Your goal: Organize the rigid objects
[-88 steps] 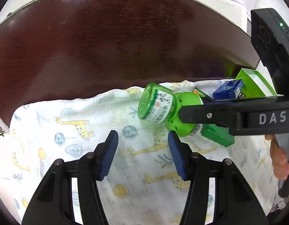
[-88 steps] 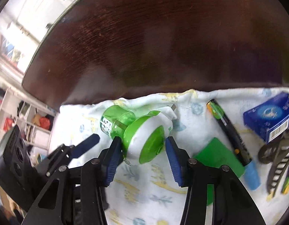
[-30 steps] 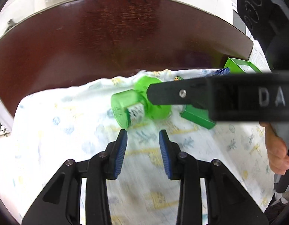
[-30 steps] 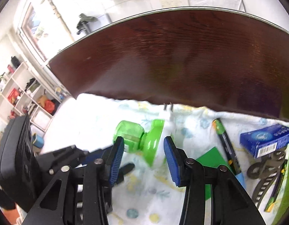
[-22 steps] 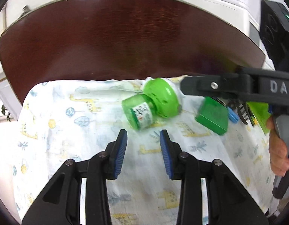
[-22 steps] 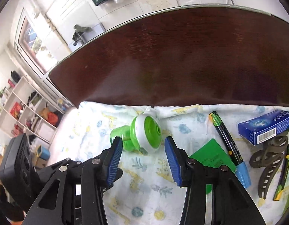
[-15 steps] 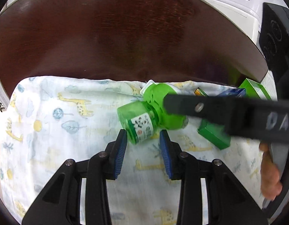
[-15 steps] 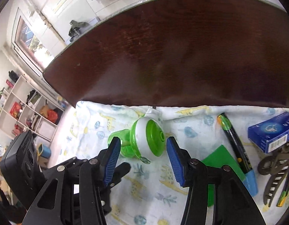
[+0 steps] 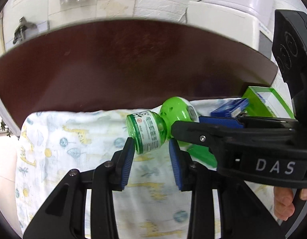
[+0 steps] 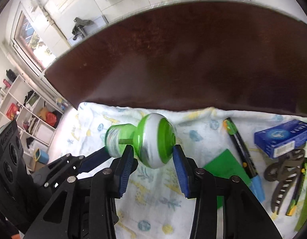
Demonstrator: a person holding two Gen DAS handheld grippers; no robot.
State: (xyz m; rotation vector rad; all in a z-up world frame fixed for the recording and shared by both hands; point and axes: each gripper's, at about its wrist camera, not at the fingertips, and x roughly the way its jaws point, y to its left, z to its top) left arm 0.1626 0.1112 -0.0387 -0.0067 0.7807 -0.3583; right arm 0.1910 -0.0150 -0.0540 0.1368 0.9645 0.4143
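The right claw (image 10: 151,155) grips the green-and-white dome head (image 10: 155,139) of a plug-in mosquito-repellent vaporizer, a blue pad pressed against each side of the dome, which sits right at the fingertips and looks lifted off the giraffe-print cloth (image 10: 153,199). In the left wrist view the left claw (image 9: 151,149) is narrowed around the vaporizer's clear green refill bottle (image 9: 147,131), which lies just ahead of its tips; the left pad seems to touch the labelled bottle, while the right pad's contact is hidden behind the right tool's finger.

As a judgement, this is a light, stiff plastic piece in two parts: a smooth rounded head that could slip or turn between flat pads, and a thin-walled bottle that may hold liquid and is joined at a narrow neck. The wide middle of the dome and the cylindrical labelled wall of the bottle look like the safest holds; squeezing at the neck or twisting hard could crack it or spill it.

To the right of the right claw, on the cloth, lie a flat green card (image 10: 227,167), a black-and-green pen (image 10: 239,147), a blue box (image 10: 283,137) and a dark hair claw clip (image 10: 285,173). Beyond both claws the dark wooden bench (image 10: 193,59) stretches away bare.
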